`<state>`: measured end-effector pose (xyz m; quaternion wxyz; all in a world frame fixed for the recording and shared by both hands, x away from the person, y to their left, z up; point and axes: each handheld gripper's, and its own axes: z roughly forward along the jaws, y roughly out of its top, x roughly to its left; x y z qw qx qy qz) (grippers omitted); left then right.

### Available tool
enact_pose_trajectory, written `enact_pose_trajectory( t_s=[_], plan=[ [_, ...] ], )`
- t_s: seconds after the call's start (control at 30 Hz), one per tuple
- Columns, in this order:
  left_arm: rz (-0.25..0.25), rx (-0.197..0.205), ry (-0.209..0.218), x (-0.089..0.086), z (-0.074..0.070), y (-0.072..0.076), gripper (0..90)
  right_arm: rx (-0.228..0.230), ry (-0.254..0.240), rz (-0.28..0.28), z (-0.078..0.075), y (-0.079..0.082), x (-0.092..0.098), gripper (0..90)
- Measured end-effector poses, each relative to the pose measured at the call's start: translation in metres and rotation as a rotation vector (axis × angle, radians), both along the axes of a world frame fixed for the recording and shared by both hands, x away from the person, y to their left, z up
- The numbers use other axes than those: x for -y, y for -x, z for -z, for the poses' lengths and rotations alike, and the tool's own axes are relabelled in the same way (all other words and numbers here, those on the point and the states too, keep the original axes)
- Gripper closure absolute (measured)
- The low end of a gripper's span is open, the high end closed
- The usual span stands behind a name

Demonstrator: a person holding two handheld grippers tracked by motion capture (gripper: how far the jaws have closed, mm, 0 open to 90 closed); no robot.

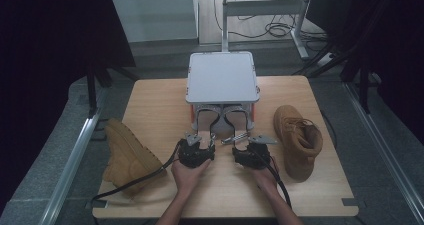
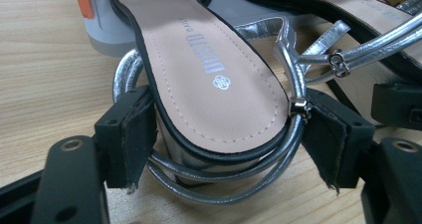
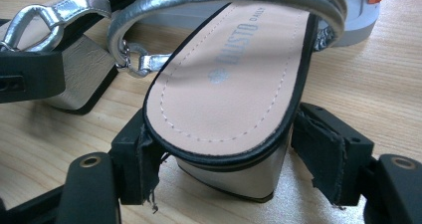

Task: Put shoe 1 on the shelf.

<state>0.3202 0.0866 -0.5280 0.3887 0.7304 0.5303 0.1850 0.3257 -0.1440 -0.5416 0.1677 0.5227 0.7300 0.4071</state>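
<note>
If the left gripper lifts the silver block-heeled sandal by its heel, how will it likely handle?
The silver block-heeled sandal probably lifts as one stiff piece: its sole and heel look rigid. Its thin silver ankle straps hang loose around the heel, so they would likely flop or snag on the left gripper, whose jaws flank the heel. The glossy heel may be slippery.

silver sandals (image 1: 221,116), tan boots (image 1: 298,141), grey box (image 1: 222,77)

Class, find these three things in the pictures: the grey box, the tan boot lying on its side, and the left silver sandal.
grey box (image 1: 221,77), high view, middle of its lid.
tan boot on its side (image 1: 125,155), high view, its upper.
left silver sandal (image 2: 214,79), left gripper view, its insole.
</note>
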Motion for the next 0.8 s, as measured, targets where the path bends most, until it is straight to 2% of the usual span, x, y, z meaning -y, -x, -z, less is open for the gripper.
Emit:
enact_pose_trajectory(
  t_s=[0.2, 0.5, 0.6, 0.8],
  plan=[
    [-0.001, 0.000, -0.003, 0.0004, 0.0002, 0.0008, 26.7, -0.003, -0.002, 0.000, -0.0002, -0.0004, -0.0001, 30.0],
    [0.024, 0.006, -0.042, 0.0006, -0.0010, 0.0042, 23.6, -0.006, 0.000, -0.002, -0.0004, -0.0009, 0.0000, 29.9],
    [0.022, 0.010, -0.056, 0.0010, 0.0012, 0.0042, 25.4, -0.007, 0.001, -0.001, -0.0005, -0.0010, -0.0001, 29.9],
    [0.018, 0.012, -0.054, 0.0018, 0.0025, 0.0044, 30.4, -0.010, 0.002, 0.003, -0.0008, -0.0013, -0.0009, 29.9]
  ],
)
